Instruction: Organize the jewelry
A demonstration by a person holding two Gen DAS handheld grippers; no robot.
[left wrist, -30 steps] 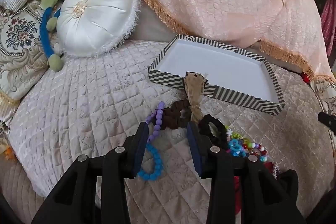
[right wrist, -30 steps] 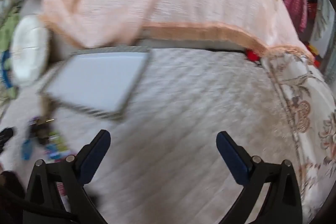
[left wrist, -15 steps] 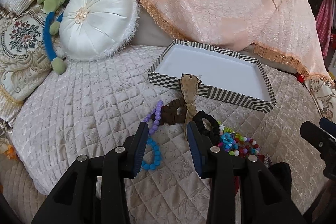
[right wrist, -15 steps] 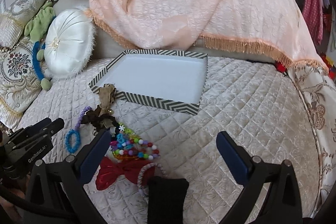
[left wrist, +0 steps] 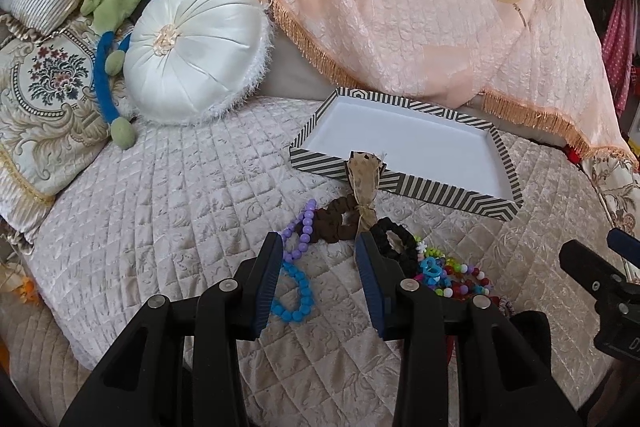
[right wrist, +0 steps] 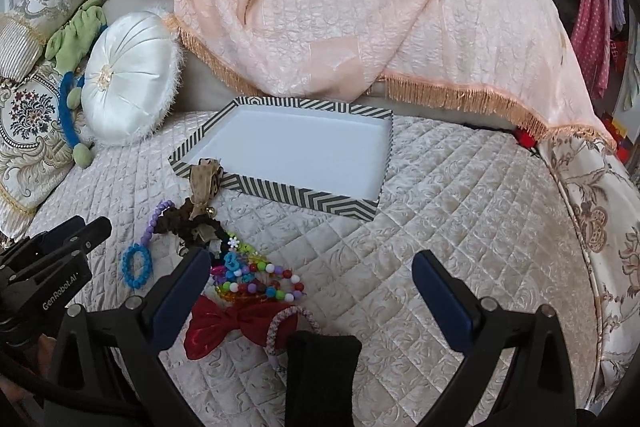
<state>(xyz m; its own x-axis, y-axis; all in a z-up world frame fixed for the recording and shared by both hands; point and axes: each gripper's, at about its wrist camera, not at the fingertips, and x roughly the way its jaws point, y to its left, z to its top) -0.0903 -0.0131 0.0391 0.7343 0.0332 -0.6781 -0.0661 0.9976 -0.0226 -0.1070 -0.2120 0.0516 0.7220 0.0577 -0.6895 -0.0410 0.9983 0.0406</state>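
Observation:
A black-and-white striped tray (left wrist: pixel 440 193) with a bare white floor lies on the quilted bed, also seen as the tray (right wrist: pixel 304 197). In front of it sits a jewelry pile: purple bead bracelet (left wrist: pixel 298 231), blue bead bracelet (left wrist: pixel 298 291), brown scrunchie (left wrist: pixel 336 223), tan ribbon (left wrist: pixel 364 179), black scrunchie (left wrist: pixel 394 243), multicolour beads (left wrist: pixel 448 275). My left gripper (left wrist: pixel 319 255) hovers open just short of the pile, holding nothing. My right gripper (right wrist: pixel 312 267) stands wide open beside the multicolour beads (right wrist: pixel 256 275), above a red bow (right wrist: pixel 228 323) and a pink headband (right wrist: pixel 280 323).
A round white cushion (left wrist: pixel 192 47) and patterned pillows (left wrist: pixel 44 95) line the left. A peach fringed throw (left wrist: pixel 420 15) drapes behind the tray. A green and blue soft toy (left wrist: pixel 116 7) lies by the cushion. Bare quilt (right wrist: pixel 460 211) stretches right of the tray.
The right view has swung left from bare quilt onto the jewelry pile and steadied. The right gripper has come into the left view's right edge. The left gripper has drawn back slightly.

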